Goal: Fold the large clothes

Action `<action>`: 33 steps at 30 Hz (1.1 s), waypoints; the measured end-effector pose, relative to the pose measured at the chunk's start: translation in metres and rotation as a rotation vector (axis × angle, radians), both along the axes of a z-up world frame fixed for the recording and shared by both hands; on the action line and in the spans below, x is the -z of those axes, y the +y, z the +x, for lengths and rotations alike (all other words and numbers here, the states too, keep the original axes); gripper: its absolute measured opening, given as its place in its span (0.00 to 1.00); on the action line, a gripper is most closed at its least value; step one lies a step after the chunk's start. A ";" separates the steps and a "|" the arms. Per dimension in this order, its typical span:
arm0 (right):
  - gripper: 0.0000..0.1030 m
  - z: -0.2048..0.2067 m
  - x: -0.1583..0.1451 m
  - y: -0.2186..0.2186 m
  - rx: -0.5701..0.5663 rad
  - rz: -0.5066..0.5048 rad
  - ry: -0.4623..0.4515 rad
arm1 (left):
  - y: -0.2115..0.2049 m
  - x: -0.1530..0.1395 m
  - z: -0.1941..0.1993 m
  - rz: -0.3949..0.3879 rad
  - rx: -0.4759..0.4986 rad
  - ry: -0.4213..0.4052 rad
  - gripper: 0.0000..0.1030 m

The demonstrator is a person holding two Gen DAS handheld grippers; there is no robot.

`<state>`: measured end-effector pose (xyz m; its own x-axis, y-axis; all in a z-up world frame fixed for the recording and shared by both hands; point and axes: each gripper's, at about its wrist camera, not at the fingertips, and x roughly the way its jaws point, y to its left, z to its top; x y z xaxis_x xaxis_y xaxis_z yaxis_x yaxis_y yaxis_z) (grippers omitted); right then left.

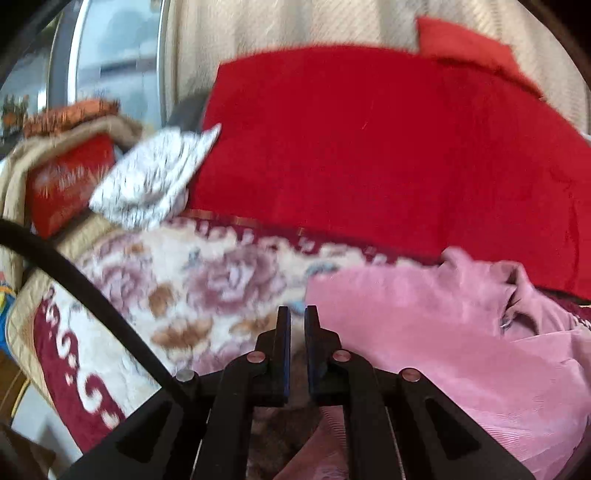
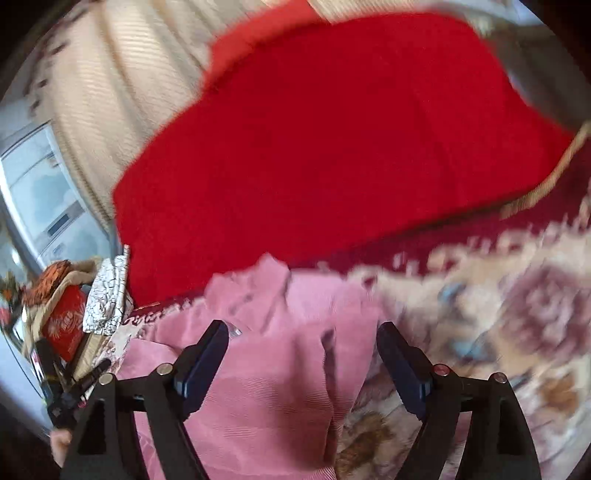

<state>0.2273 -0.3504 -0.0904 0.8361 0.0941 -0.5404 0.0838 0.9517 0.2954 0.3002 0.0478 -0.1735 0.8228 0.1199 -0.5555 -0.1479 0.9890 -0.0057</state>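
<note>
A pink corduroy garment [image 1: 424,332] lies crumpled on a floral bedspread [image 1: 192,280]. It also shows in the right wrist view [image 2: 266,362]. My left gripper [image 1: 297,314] hovers over the garment's left edge, its jaws almost together with a narrow gap and nothing between them. My right gripper [image 2: 303,332] is wide open above the middle of the garment, one finger on each side of a fold. The left gripper shows at the far left of the right wrist view [image 2: 74,384].
A big red cushion [image 1: 369,147] stands behind the garment, also in the right wrist view [image 2: 332,129]. A white patterned cloth [image 1: 155,181], a red box [image 1: 66,184] and beige bedding lie at the left. A curtain [image 1: 295,22] hangs behind.
</note>
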 end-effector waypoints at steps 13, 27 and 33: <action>0.37 0.019 0.060 0.077 -0.229 -0.158 0.257 | -0.030 0.046 0.029 0.010 0.170 0.289 0.57; 0.40 0.051 0.071 0.057 -0.168 -0.118 0.227 | -0.042 0.044 0.038 0.080 0.169 0.273 0.58; 0.59 0.014 0.055 0.046 -0.232 -0.031 0.168 | -0.020 0.019 0.008 -0.002 0.216 0.189 0.58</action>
<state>0.2418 -0.3048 -0.1450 0.6924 0.2536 -0.6755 -0.0919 0.9596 0.2660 0.3087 0.0275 -0.1925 0.7108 -0.0480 -0.7018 0.0671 0.9977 -0.0003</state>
